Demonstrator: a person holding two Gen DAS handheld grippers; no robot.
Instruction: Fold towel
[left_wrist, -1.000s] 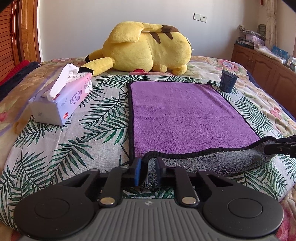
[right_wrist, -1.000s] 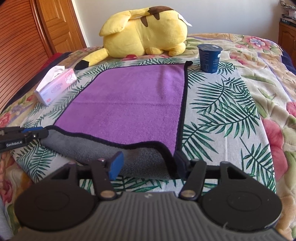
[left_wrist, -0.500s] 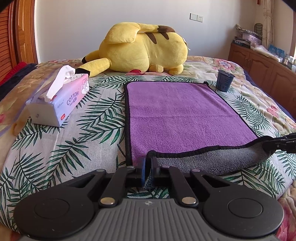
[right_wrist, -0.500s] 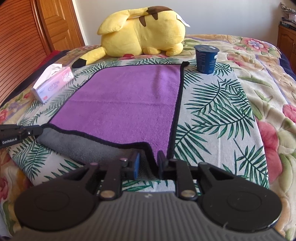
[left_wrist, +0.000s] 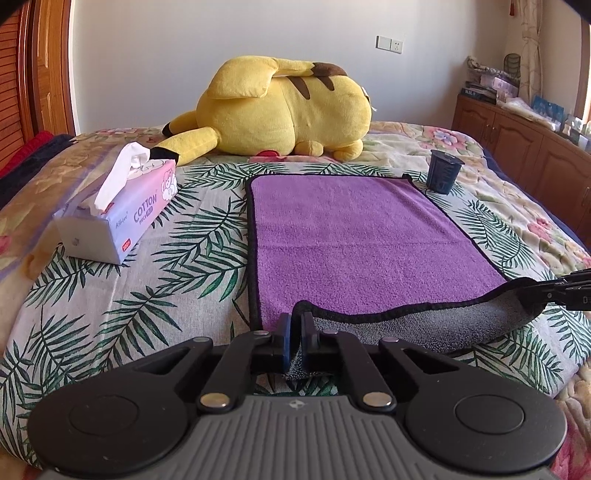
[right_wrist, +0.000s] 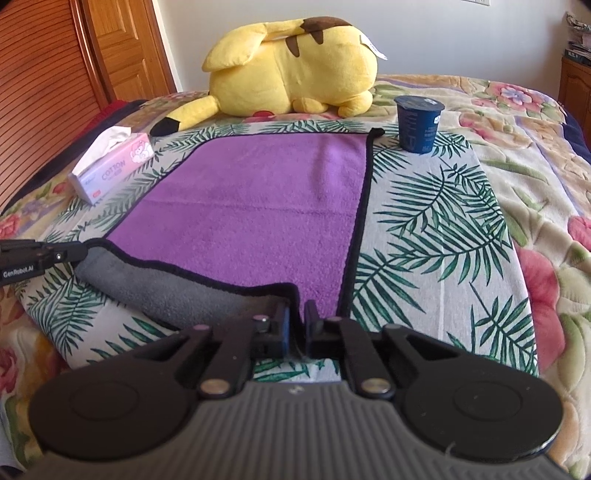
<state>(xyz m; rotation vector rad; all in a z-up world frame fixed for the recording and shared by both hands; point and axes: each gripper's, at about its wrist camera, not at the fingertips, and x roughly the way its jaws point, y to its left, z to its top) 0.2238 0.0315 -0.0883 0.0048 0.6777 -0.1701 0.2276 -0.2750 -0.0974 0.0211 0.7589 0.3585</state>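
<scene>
Sunlit white wall (left_wrist: 184, 66), wooden cabinets (left_wrist: 517, 136), wooden door (right_wrist: 122, 48)

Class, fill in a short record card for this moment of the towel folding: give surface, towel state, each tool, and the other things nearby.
surface: bed cover with palm-leaf print
towel: purple side up, lying flat, near edge lifted showing grey underside
left tool: shut on the towel's near left corner
right tool: shut on the towel's near right corner
nearby: tissue box at left, dark blue cup by the far right corner, yellow plush toy behind
</scene>
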